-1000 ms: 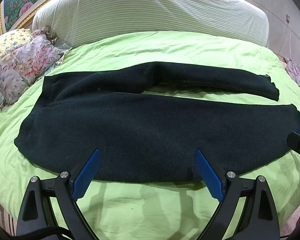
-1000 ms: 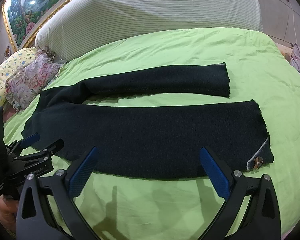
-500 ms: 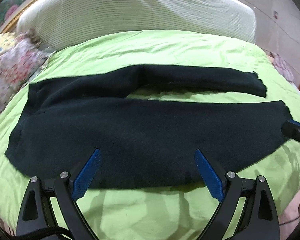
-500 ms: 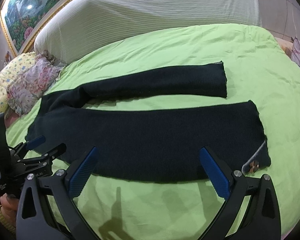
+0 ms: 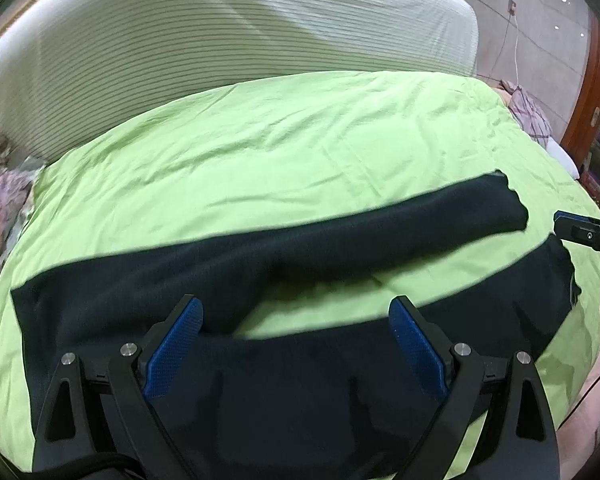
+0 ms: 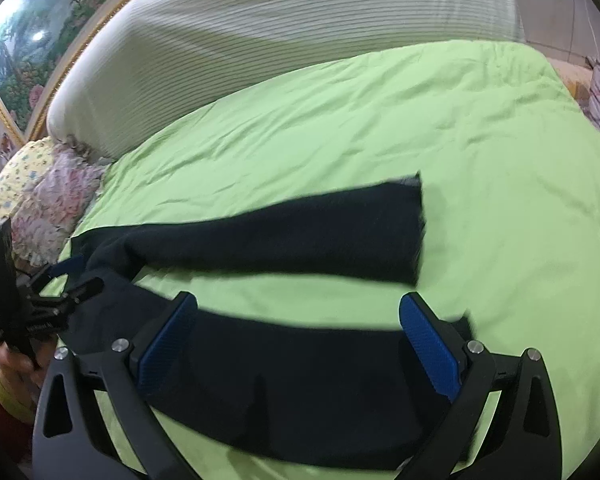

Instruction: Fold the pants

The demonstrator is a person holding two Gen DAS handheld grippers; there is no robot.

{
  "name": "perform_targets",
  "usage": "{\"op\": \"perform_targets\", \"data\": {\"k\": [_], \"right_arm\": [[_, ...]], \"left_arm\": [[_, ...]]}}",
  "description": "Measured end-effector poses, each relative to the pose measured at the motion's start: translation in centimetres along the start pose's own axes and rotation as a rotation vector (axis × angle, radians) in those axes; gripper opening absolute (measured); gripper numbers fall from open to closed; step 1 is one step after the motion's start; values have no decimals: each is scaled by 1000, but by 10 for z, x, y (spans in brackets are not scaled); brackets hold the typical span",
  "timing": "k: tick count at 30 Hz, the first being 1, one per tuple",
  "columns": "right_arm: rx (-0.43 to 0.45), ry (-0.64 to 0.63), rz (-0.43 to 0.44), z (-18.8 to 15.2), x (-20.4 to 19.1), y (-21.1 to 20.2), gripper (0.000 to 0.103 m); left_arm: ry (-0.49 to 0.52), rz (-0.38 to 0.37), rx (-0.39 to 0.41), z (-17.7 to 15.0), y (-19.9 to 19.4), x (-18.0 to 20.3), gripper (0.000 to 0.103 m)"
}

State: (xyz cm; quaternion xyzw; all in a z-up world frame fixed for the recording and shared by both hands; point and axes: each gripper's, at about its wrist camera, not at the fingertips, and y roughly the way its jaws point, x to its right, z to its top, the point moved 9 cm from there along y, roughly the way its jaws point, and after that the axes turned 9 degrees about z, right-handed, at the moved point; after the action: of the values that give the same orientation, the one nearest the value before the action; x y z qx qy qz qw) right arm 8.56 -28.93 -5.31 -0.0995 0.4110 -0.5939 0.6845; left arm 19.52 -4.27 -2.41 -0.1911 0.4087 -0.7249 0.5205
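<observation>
Black pants [image 5: 340, 380] lie spread across the lime-green bedsheet [image 5: 284, 140], filling the lower half of both views, the two legs parted with a wedge of sheet showing between them. In the left wrist view the left gripper [image 5: 296, 344] hovers low over the near leg, its blue pads wide apart and grasping nothing; the far leg runs toward the right edge, where the right gripper [image 5: 580, 232] pokes in beside the cuffs. In the right wrist view the right gripper [image 6: 300, 344] is likewise spread wide over the near leg, holding nothing, and the left gripper [image 6: 36, 304] shows at the lower left by the waist end. A striped white headboard [image 6: 300, 28] fills the top, with floral pillows [image 6: 48, 196] at the left.
</observation>
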Motion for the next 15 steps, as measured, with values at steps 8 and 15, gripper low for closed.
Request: {"op": "perform_targets", "data": {"k": [8,15], "right_arm": [[-38,45,1,37,32,16,101],[-170,121,-7,39,68,46,100]], "left_arm": [[159,-108,-20,66,47,13,95],[307,-319,-214,89,118,38,86]]}}
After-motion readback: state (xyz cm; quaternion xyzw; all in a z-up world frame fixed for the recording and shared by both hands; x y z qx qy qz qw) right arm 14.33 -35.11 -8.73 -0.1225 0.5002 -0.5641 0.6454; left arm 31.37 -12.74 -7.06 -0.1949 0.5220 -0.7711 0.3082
